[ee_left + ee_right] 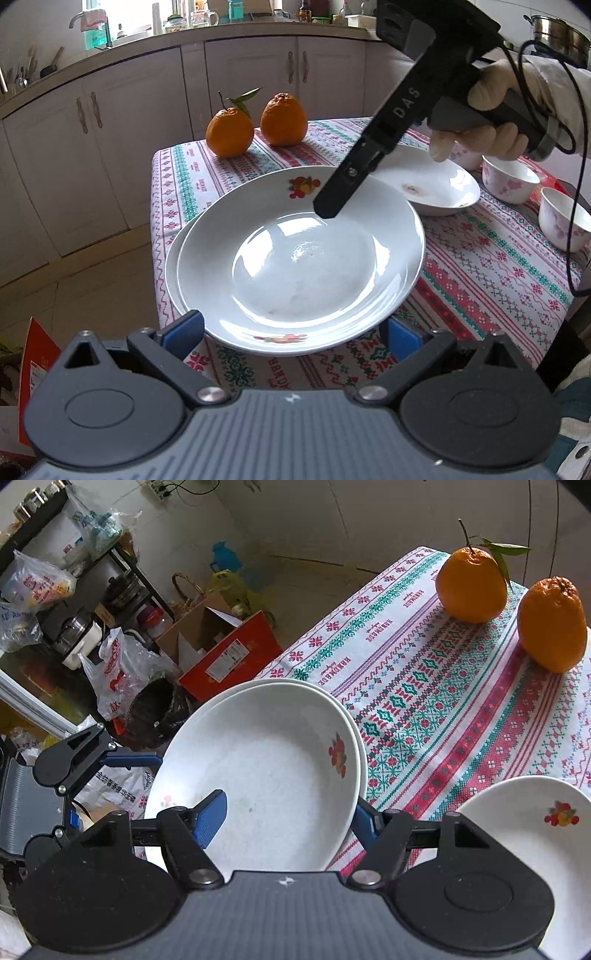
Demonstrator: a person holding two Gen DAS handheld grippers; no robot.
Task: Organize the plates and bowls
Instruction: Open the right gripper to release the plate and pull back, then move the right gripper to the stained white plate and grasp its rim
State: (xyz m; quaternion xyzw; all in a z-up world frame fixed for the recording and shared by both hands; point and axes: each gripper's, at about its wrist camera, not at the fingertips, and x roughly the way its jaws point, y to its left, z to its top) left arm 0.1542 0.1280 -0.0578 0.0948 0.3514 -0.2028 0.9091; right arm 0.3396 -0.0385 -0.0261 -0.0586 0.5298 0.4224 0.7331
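Note:
Two white plates are stacked on the patterned tablecloth. The top plate sits off-centre toward the right gripper, so the lower plate shows as a crescent. My right gripper is shut on the top plate's far rim. One finger lies inside the plate and the other sits under the rim. My left gripper stands open at the near rim, a blue pad on each side. A third plate lies apart on the right.
Two oranges sit at the table's far left corner. Flowered bowls stand right of the third plate. The stack lies close to the table's left edge, with floor and boxes below. A gloved hand holds the right gripper.

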